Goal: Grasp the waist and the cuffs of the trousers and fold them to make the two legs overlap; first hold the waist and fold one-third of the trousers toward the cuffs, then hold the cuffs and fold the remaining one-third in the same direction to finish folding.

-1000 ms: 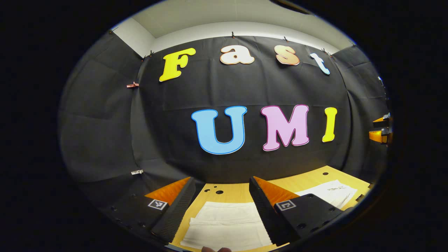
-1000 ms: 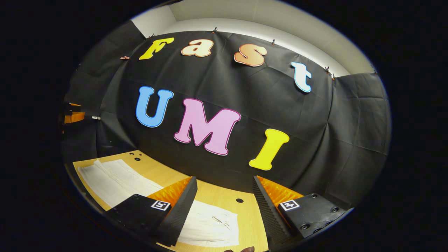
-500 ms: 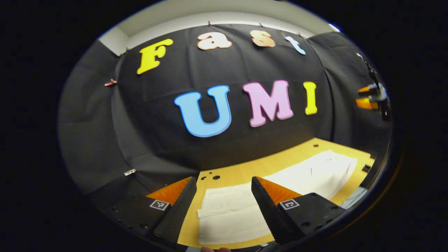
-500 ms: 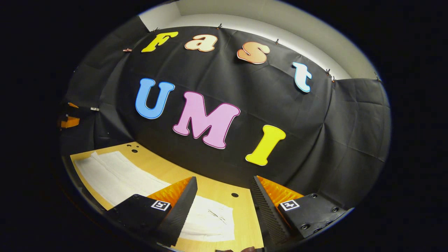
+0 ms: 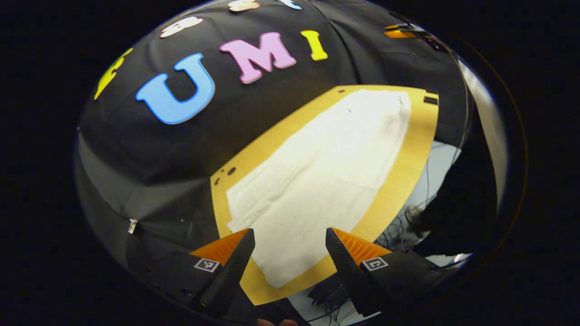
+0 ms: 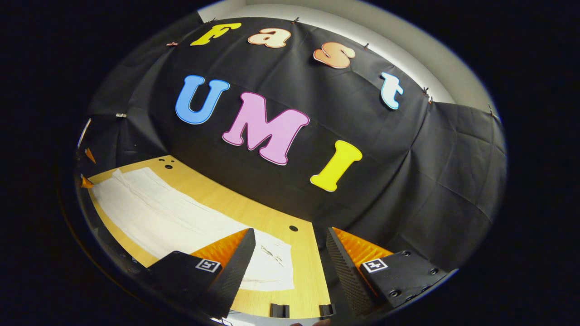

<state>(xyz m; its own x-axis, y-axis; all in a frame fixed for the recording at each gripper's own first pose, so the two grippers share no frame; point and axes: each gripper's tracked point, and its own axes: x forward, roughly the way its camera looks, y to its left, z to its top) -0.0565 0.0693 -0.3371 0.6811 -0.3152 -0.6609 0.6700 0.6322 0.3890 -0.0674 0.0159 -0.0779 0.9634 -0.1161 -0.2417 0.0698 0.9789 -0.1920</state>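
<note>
White trousers [image 5: 317,176] lie flat and lengthwise on the wooden table [image 5: 408,149]. In the left gripper view my left gripper [image 5: 287,246] is open above the near end of the trousers, with nothing between its fingers. In the right gripper view the same trousers [image 6: 172,215] stretch from the far left toward my right gripper [image 6: 290,246], which is open above the table beside their near end. The right gripper [image 5: 401,31] also shows small at the top of the left gripper view.
The table's near edge [image 6: 290,312] carries two small dark clips [image 6: 278,310]. Black cloth walls [image 6: 408,181] close the back and sides. Cables [image 5: 398,231] and a pale floor lie beyond the table edge in the left gripper view.
The left gripper has risen and tilted downward, now looking along the whole length of the trousers. The right gripper has lifted slightly. Both stay open.
</note>
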